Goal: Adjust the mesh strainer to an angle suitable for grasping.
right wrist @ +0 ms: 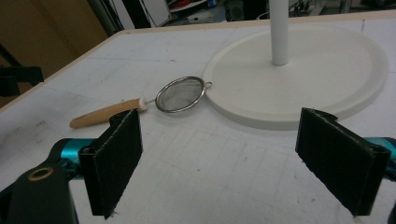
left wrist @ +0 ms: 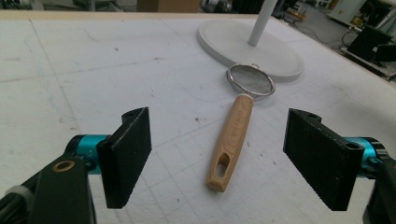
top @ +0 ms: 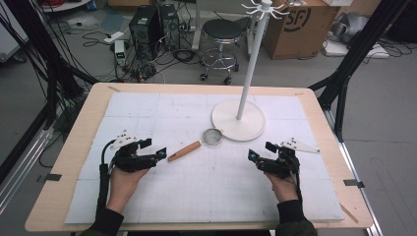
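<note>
Black jaws of both my hand-held grippers stand wide apart over the white worktop, holding nothing.

My left hand-held gripper (top: 153,148) rests low on the left of the white foam-covered worktop (top: 196,196), its jaws spread on either side of the butt end of the small wire-mesh strainer with a light wooden handle (left wrist: 233,133), without touching it. That strainer lies flat near the middle of the worktop, handle pointing toward my left hand-held gripper, and its round steel mesh bowl just meets the edge of the round white base of the tall white hook stand (top: 238,120). My right hand-held gripper (top: 261,151) sits on the right side, jaws also parted and empty, well apart from the strainer and facing the stand's base. Beyond the worktop's pale wooden rim, a black round stool (top: 223,29) stands on the grey floor.
</note>
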`<state>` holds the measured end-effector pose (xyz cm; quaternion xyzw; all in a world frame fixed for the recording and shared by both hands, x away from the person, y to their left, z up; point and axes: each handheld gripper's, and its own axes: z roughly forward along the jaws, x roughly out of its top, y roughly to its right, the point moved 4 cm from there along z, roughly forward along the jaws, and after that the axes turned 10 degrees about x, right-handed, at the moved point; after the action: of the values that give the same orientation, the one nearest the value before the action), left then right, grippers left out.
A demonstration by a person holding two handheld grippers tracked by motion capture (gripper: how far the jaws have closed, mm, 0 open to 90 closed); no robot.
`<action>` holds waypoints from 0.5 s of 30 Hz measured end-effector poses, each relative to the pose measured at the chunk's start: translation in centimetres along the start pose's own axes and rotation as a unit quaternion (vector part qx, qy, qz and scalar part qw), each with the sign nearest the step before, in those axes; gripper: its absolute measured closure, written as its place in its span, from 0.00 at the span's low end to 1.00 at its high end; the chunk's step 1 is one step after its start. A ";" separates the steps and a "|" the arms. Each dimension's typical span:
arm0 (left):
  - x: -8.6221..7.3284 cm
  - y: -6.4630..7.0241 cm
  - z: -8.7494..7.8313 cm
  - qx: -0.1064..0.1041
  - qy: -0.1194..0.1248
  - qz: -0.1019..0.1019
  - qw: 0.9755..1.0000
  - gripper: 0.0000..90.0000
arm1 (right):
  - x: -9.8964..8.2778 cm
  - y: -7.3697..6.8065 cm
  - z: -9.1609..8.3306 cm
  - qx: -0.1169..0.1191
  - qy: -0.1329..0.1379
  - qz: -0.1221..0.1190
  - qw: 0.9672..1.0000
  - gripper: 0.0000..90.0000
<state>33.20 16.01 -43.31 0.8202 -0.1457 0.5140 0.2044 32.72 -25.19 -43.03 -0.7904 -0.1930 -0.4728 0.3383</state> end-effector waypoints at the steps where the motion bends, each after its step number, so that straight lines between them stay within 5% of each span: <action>1: 0.1 -0.2 -0.2 0.001 0.001 0.000 1.000 0.25 | 0.1 -0.1 0.2 0.002 -0.002 0.000 1.000 0.16; 15: 0.8 -1.2 -1.2 -0.005 0.018 -0.006 1.000 0.24 | 1.4 -1.9 2.6 0.021 -0.027 -0.006 0.999 0.16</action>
<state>33.16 17.59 -42.35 0.8109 -0.1398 0.5264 0.2142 33.79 -22.04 -41.93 -0.7944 -0.2164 -0.4492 0.3469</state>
